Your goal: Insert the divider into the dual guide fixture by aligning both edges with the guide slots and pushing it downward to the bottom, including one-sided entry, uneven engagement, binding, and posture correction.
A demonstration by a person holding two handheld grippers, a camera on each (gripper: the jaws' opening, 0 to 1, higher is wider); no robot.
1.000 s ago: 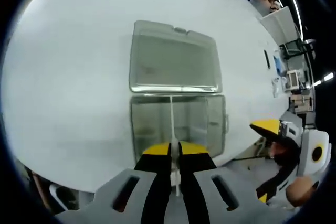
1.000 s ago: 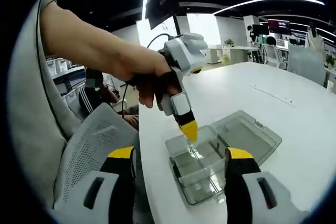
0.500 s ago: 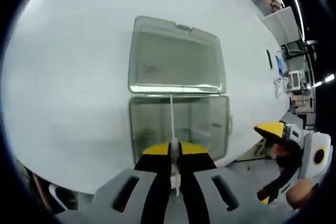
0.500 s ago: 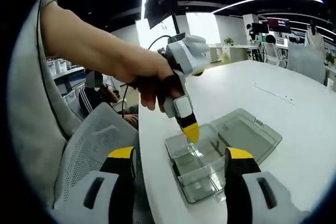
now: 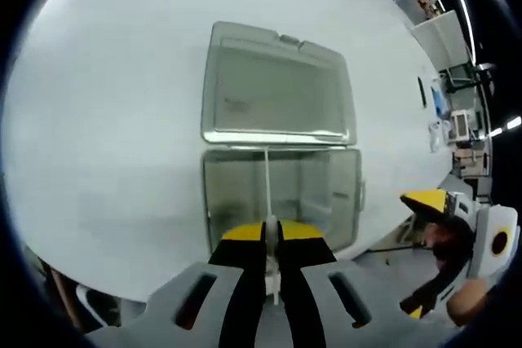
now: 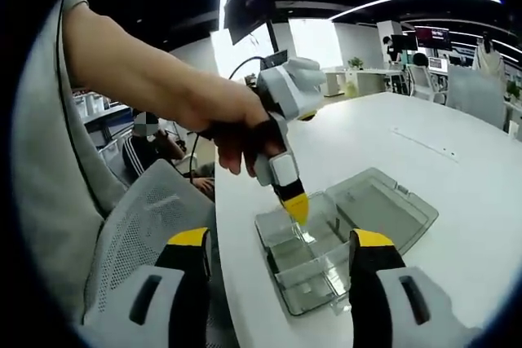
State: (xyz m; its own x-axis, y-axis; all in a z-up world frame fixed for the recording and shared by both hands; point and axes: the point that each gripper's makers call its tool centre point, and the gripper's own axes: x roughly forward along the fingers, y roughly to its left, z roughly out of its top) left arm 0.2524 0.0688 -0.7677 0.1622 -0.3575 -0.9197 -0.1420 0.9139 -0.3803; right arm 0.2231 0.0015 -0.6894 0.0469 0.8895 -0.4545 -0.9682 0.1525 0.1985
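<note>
A clear plastic box (image 5: 314,189) lies on the white table (image 5: 106,120) with its hinged lid (image 5: 277,83) folded flat behind it. My left gripper (image 5: 272,231) is shut on a thin clear divider (image 5: 267,193), held edge-on and standing down into the box near its middle. In the right gripper view a hand holds that left gripper (image 6: 295,209) over the box (image 6: 314,270), the divider (image 6: 303,238) reaching below its yellow tip. My right gripper (image 6: 280,242) hangs open off the table's near edge, nothing between its jaws; it also shows at the side (image 5: 418,254).
The box sits close to the table's edge (image 6: 236,283). A grey mesh chair (image 6: 139,234) stands beside that edge, with a seated person (image 6: 155,148) behind it. Desks and monitors (image 6: 424,42) fill the far room. Bare tabletop (image 6: 457,152) stretches beyond the lid.
The left gripper has edged slightly closer to the box with the divider still held. The right gripper has stayed in place, open.
</note>
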